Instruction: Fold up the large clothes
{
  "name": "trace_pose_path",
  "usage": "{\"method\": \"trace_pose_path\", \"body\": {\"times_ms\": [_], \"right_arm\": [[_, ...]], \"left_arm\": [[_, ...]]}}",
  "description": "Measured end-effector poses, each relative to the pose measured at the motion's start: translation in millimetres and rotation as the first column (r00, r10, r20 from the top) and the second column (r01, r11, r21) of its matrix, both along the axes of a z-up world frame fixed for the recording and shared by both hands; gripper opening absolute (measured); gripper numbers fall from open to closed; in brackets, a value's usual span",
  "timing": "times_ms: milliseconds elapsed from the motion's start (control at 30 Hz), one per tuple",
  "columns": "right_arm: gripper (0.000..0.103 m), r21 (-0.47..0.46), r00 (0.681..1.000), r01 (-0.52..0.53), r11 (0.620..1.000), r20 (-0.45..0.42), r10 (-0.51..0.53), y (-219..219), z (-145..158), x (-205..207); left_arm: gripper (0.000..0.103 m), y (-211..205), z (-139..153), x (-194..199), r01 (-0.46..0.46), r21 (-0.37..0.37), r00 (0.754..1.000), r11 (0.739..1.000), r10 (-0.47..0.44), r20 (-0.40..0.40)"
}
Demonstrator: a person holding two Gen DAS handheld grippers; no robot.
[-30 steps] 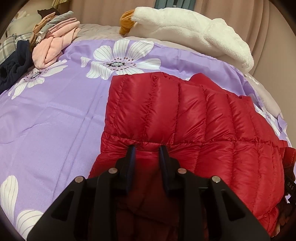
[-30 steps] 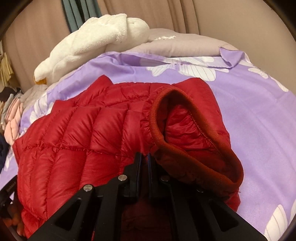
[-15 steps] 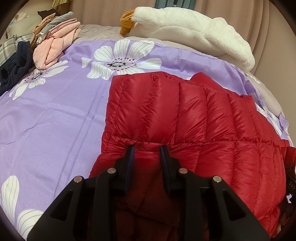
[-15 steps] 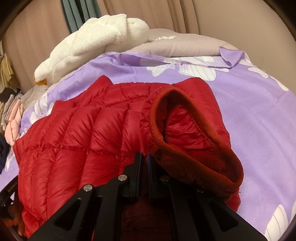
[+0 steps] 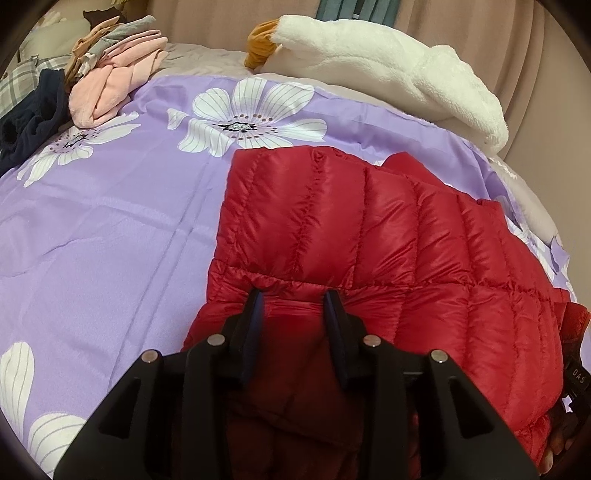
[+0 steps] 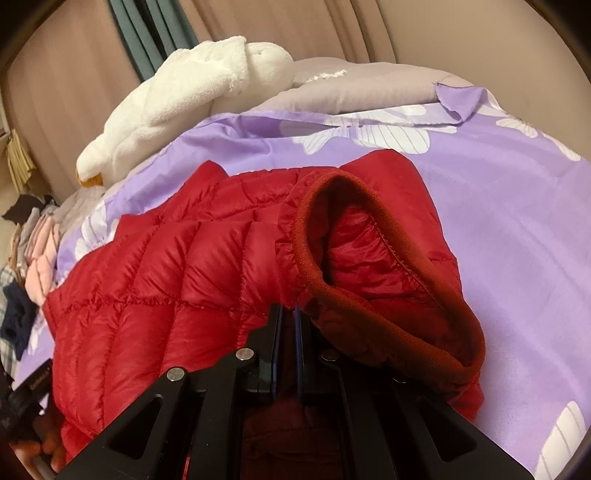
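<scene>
A red quilted down jacket (image 5: 369, 236) lies on the purple flowered bedspread (image 5: 110, 229). My left gripper (image 5: 295, 299) sits at the jacket's near edge with its jaws apart and a bunch of red fabric between the fingers (image 5: 255, 314). In the right wrist view the jacket (image 6: 155, 295) stretches to the left, and its hood (image 6: 388, 266) with a rust ribbed rim stands open on the right. My right gripper (image 6: 288, 314) has its jaws nearly together, pinching the jacket fabric beside the hood.
A white fleece blanket (image 5: 388, 70) lies bundled at the far side of the bed, over an orange cloth (image 5: 260, 48). A pile of pink, grey and navy clothes (image 5: 103, 85) sits at the far left. Beige curtains (image 6: 332, 29) hang behind.
My left gripper's jaws have spread slightly wider on the jacket edge. The right gripper and the jacket have hardly moved.
</scene>
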State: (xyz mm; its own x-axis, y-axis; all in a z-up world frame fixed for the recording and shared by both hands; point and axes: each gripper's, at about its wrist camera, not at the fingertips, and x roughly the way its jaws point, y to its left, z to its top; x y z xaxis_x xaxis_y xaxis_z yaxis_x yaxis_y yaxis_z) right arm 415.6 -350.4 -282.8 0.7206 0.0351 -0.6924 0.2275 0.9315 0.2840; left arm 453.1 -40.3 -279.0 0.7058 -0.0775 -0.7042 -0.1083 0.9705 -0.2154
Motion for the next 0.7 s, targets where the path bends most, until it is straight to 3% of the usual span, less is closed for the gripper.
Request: {"method": "trace_pose_path", "body": {"times_ms": [133,267,367,400,433,500,567,700], "right_arm": [[0.000,-0.022,1.000,0.008,1.000,-0.012,-0.008,2.5,2.4,-2.8],[0.003,-0.236,0.992,-0.047,0.971,-0.128,0.017,25.4,25.1,-21.0],[0.007,-0.299,0.990,-0.107,0.948,-0.117,0.075,31.1,42.3,-64.3],[0.020,-0.305,0.993,-0.096,0.948,-0.097,0.069,26.8,47.2,-87.0],[0.044,-0.299,0.995,-0.070,0.952,-0.092,0.044,20.9,49.1,-103.6],[0.074,-0.242,0.997,0.011,0.970,-0.069,-0.029,0.6,51.2,-143.6],[0.077,-0.154,0.996,0.072,0.985,-0.049,-0.081,-18.5,51.9,-175.7],[0.077,0.055,0.982,0.175,0.983,-0.081,-0.170,-50.3,40.6,-230.4]], "left_arm": [[0.054,8.9,4.3,-12.1,-0.061,0.007,0.998,0.998,0.061,-0.009],[0.059,31.1,27.3,-40.2,-0.044,0.023,0.996,0.999,0.045,-0.072],[0.072,72.8,57.5,-93.9,-0.055,-0.016,0.998,0.998,0.055,0.015],[0.080,82.1,63.1,-106.6,-0.084,-0.006,0.996,0.996,0.084,0.036],[0.083,96.9,69.3,-123.9,-0.123,0.004,0.990,0.992,0.123,0.062],[0.086,124.8,71.8,-154.1,-0.145,0.016,0.988,0.989,0.144,0.058],[0.086,142.0,63.7,-174.0,-0.136,-0.007,0.991,0.991,0.136,-0.005],[0.086,161.6,38.9,-220.8,-0.138,-0.169,0.987,0.976,0.122,-0.102]]}}
